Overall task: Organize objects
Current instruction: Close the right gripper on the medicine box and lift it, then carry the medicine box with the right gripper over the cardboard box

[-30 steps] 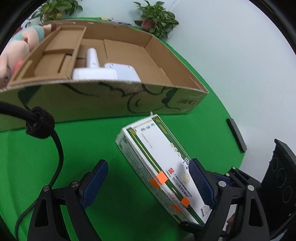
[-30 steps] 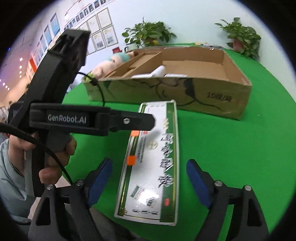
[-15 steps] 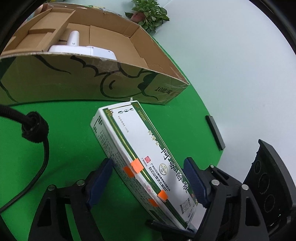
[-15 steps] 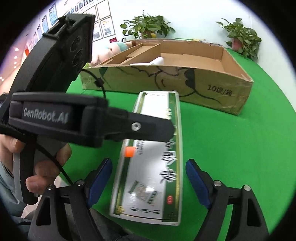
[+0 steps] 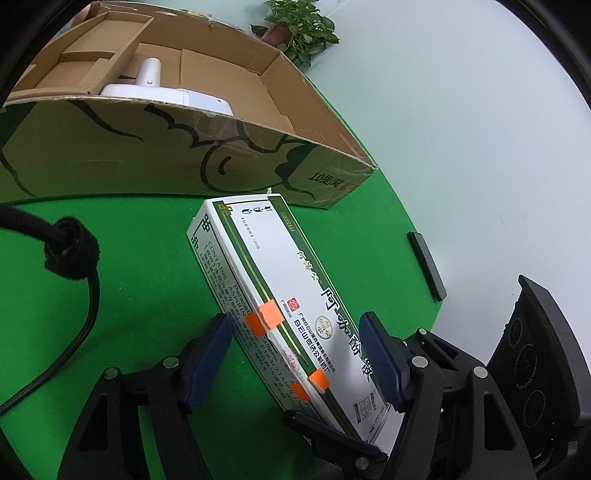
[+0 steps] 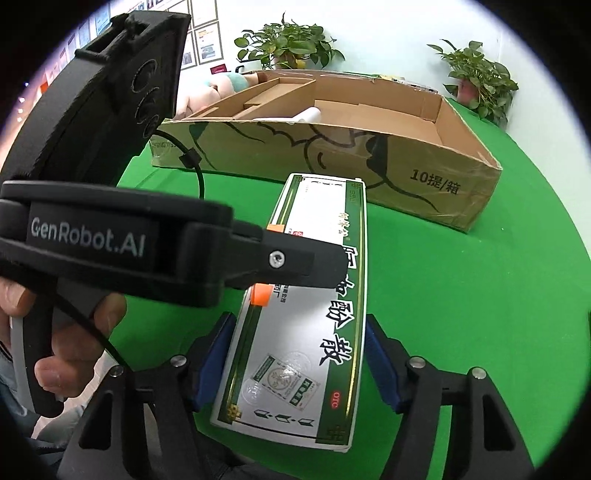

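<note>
Left wrist view: a green-covered counter [image 5: 122,236] with a curved edge meets a pale wall [image 5: 461,110]. A long white-and-green medicine box [image 5: 280,291] lies on it, one end just in front of an open cardboard carton [image 5: 155,147] that holds a white appliance [image 5: 162,92]. The left gripper [image 5: 295,354] straddles the box's near half; its blue fingers [image 5: 207,358] sit at either long side, and whether they press it I cannot tell. A potted plant [image 5: 295,29] stands behind the carton, a dark flat bar [image 5: 426,266] lies at the counter's edge, and a black cable [image 5: 70,280] crosses the green.

Right wrist view: the right gripper [image 6: 299,358] brackets the box [image 6: 314,332] at its near end, which overhangs the counter [image 6: 461,295] edge; the fingers [image 6: 212,362] look snug against its sides, though firm contact is unclear. The left gripper's body [image 6: 110,229] crosses above. Framed sheets [image 6: 207,40] hang on the far wall, with two plants [image 6: 288,44] behind the carton [image 6: 424,162].
</note>
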The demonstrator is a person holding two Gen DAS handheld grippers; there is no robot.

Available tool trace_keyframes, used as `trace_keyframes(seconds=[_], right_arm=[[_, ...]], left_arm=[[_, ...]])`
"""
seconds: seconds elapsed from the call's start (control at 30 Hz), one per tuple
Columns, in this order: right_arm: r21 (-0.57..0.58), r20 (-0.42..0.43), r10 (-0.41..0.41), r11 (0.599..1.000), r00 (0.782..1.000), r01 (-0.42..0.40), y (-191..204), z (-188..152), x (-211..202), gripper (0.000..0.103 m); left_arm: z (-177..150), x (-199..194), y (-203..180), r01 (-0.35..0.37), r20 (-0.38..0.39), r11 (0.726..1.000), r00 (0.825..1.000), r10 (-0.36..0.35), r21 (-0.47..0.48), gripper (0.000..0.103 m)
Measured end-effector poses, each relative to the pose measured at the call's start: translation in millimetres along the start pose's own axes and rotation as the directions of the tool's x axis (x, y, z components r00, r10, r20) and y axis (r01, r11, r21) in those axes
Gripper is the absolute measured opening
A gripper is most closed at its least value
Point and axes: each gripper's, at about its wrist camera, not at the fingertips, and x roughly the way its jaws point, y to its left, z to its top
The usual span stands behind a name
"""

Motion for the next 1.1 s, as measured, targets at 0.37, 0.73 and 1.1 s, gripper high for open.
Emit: trace_keyframes(seconds=[0.37,0.73,1.1], right_arm=[[0.223,0.009,0.164,0.961,0.987,-0.161,-31.9,6.6,0.5,0.064],[0.233,0.014,0.2,0.952,0.98,-0.197,-26.0,8.4,0.1,0.064],[0.201,0.075,0.183,0.96,0.98,-0.195,-21.2,18.4,-13.8,0.062]], left_arm=[[1.5,1.1,4.0,0.011,0.014,1.0,1.0,-0.01,-0.029,0.066],[-0.2,-4.2,8.2,0.006,0.016,1.0,1.0,-0.006,-0.027,0.055],[8.2,-26.3,-0.7,0.021,0.074,1.0,0.997,-0.023,0.018,0.049]])
